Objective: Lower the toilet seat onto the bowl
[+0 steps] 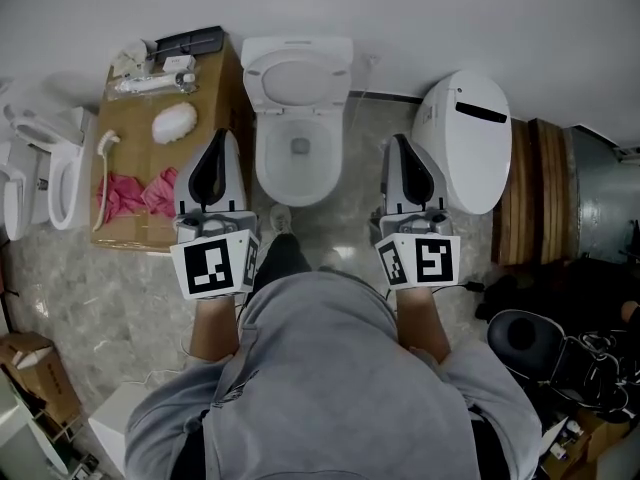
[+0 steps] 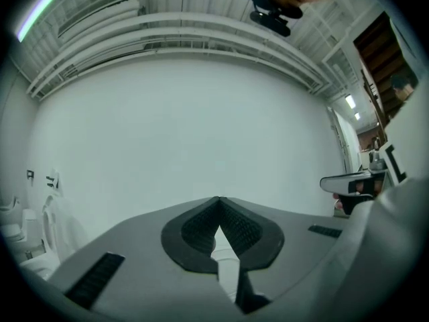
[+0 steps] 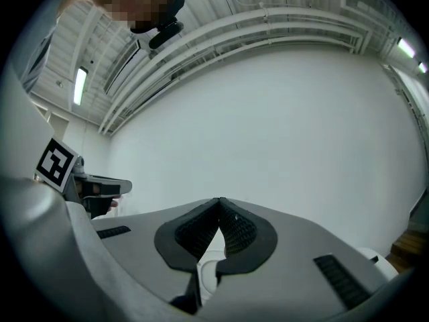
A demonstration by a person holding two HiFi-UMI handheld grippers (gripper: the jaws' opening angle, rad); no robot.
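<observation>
Jaws pressed together and empty, left gripper (image 1: 223, 138) and right gripper (image 1: 400, 142) flank the toilet bowl (image 1: 296, 183), seemingly readying for the upright toilet seat (image 1: 258, 80)

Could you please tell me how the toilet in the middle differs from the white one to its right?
The middle toilet stands open, its seat raised and bowl exposed; the right toilet is shut under its lid. The right toilet's lid bears a dark strip; the middle toilet is plain white. Both are white and stand by the wall.
</observation>
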